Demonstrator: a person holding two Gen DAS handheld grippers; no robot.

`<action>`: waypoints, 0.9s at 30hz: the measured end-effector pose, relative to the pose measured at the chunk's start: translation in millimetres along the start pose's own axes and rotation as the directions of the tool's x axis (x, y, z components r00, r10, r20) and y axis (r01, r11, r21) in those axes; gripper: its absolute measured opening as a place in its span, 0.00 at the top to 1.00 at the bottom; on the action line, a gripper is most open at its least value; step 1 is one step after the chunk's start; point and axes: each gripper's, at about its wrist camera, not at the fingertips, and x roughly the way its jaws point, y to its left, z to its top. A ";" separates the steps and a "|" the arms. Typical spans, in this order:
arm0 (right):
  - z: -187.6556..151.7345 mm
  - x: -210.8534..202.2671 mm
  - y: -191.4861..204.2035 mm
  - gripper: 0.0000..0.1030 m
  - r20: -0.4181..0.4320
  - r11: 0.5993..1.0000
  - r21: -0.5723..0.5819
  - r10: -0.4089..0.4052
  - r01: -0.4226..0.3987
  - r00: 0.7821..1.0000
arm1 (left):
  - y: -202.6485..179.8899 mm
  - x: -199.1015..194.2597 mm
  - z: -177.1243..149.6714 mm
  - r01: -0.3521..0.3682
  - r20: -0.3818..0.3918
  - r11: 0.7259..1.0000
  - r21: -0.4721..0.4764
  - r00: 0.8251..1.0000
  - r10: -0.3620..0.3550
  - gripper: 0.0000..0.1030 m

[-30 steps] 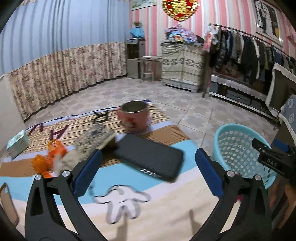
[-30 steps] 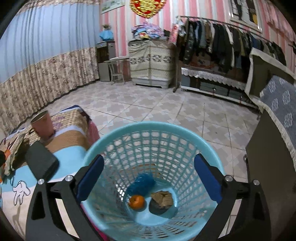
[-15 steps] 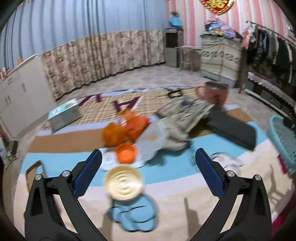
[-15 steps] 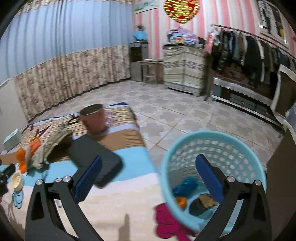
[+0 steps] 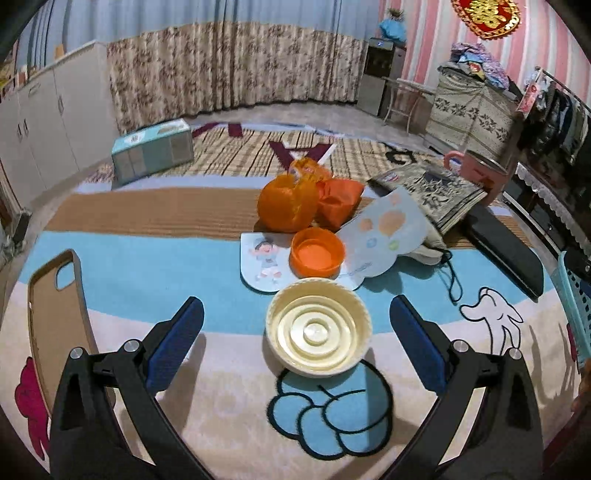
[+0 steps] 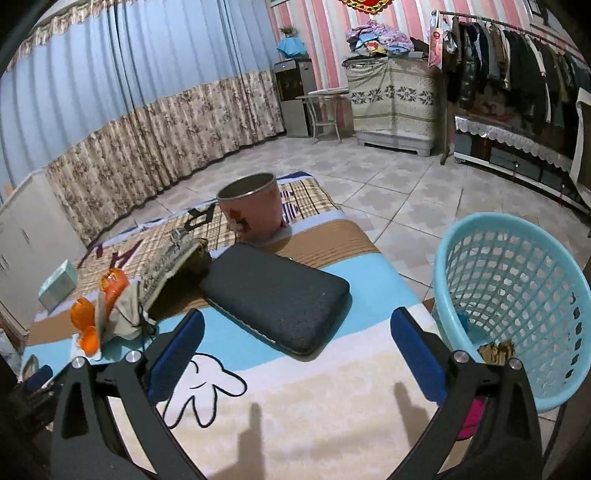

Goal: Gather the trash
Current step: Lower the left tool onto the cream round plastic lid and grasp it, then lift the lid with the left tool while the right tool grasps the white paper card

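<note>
Left wrist, ridged cream lid (image 5: 317, 329) between wide-open empty claw (image 5: 295, 343), right claw (image 6: 297, 349) likewise.

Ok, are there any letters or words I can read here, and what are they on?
"A": big dark red letter on the checked part of the mat, upside down in the left view.
"R": black letter on the mat beside the pink cup.
"囍": gold sign on the red wall ornament.
Tissue box: logo too small to read.
Book: cover print too blurred.
Paper card: writing along its edge too small.
</note>
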 end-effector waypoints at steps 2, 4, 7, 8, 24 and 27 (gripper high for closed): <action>-1.0 3.5 4.5 0.04 0.002 1.000 0.006 -0.009 0.009 1.000 | -2.0 4.6 0.0 0.006 -0.024 1.000 0.005 1.000 -0.006 0.06; -1.5 5.7 10.0 0.04 0.007 1.000 -0.009 -0.028 0.028 1.000 | -5.9 8.9 0.4 0.004 -0.042 1.000 0.022 0.999 -0.003 0.06; -2.2 8.4 24.0 0.04 0.008 0.998 -0.060 -0.036 0.037 0.999 | -9.5 13.1 0.6 0.002 -0.059 0.999 0.041 0.998 0.000 0.10; -2.8 9.1 28.2 0.04 0.008 0.997 -0.077 -0.030 0.030 1.000 | -9.9 14.9 0.9 0.004 -0.069 0.999 0.044 0.998 -0.001 0.19; -11.6 12.3 67.6 0.04 -0.071 0.975 -0.218 0.030 -0.045 0.997 | 11.9 -13.1 15.5 -0.070 0.002 0.995 0.065 0.998 0.070 0.41; -14.6 9.7 84.0 0.04 -0.047 0.959 -0.280 0.028 -0.040 0.999 | 25.7 -23.7 28.8 -0.101 0.065 0.993 0.055 0.993 0.098 0.41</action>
